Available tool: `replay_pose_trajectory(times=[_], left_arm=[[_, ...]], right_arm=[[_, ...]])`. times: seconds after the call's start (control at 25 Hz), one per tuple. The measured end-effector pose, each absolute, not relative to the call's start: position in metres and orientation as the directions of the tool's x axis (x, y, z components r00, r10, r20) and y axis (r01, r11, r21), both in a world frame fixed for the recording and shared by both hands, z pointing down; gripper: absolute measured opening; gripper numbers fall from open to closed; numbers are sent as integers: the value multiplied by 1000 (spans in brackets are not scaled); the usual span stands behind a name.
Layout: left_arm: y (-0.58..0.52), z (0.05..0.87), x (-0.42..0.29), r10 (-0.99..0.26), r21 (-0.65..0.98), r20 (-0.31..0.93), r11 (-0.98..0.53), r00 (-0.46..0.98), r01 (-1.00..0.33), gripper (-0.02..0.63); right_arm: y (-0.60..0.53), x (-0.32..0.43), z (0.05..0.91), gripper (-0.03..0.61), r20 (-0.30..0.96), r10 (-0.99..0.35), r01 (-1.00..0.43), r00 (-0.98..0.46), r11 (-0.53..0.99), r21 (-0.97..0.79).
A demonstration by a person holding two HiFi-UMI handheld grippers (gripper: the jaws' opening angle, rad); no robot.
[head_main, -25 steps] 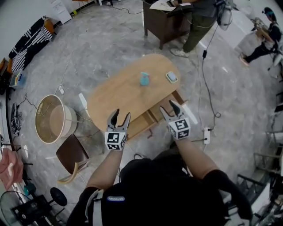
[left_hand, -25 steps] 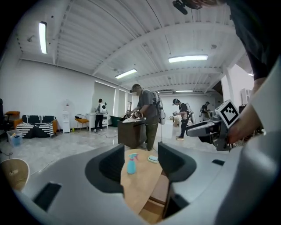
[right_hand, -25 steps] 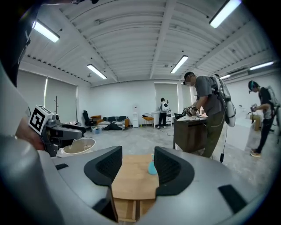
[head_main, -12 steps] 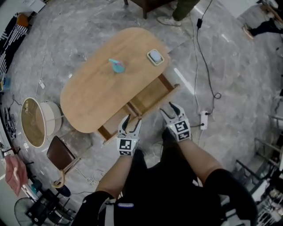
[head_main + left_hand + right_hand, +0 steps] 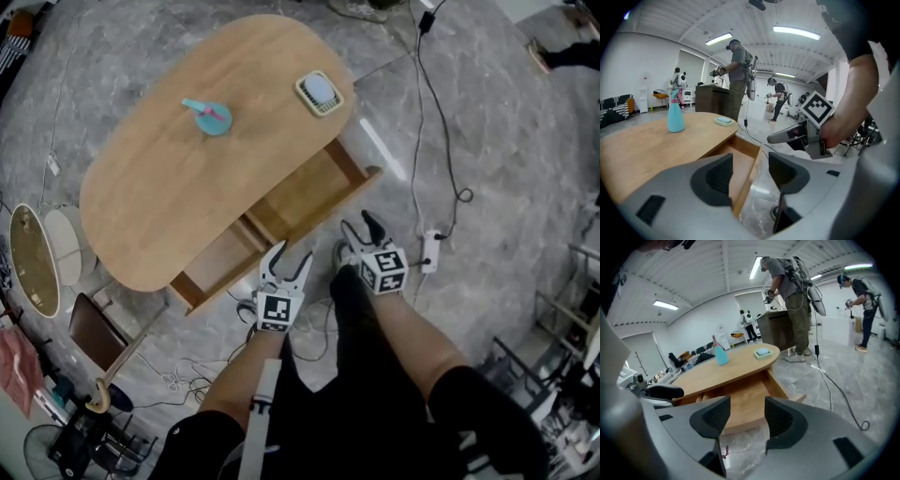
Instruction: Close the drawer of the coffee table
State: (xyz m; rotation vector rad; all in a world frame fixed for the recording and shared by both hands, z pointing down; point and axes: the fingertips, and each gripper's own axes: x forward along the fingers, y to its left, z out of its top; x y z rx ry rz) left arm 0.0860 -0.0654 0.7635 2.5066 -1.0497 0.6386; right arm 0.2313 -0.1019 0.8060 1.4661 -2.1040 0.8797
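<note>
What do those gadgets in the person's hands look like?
The left gripper and right gripper are grey two-jaw tools with dark ribbed pads; each carries a white cube with black square markers. The person wears black short sleeves.

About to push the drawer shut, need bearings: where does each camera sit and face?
Head view: on the person's head, steeply down on the coffee table, open drawer, forearms, left gripper and right gripper.
Left gripper view: on the left gripper, along its open jaws over the drawer's front toward the spray bottle; right gripper at right.
Right gripper view: on the right gripper, along open jaws into the drawer; left gripper at left.
Shared: all show the drawer.
</note>
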Motion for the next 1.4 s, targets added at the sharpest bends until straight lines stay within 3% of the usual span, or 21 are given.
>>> replay_pose_trajectory(times=[0.2, 0.32, 0.64, 0.88, 1.08, 1.4], left_arm=[[-44, 812, 98, -591, 155, 528, -639, 610, -754, 239], [-45, 830, 101, -596, 59, 584, -645, 550, -762, 239], [-58, 886, 117, -415, -174, 777, -864, 473, -472, 239], [-64, 911, 112, -372, -213, 843, -894, 388, -395, 236], [-63, 926, 112, -319, -184, 874, -915, 365, -359, 94], [-74, 922, 117, -315, -169, 862, -917, 398, -360, 87]], right_arm=[[-93, 236, 863, 222, 679, -651, -931, -338, 125, -343], [-93, 236, 883, 222, 685, -644, -914, -341, 59, -400], [-121, 232, 921, 222, 668, -654, -843, -356, -84, -531], [-128, 219, 920, 222, 654, -649, -823, -390, -74, -564], [-129, 220, 922, 222, 658, -651, -812, -378, -109, -573], [-146, 224, 916, 222, 646, -664, -780, -375, -150, -607]])
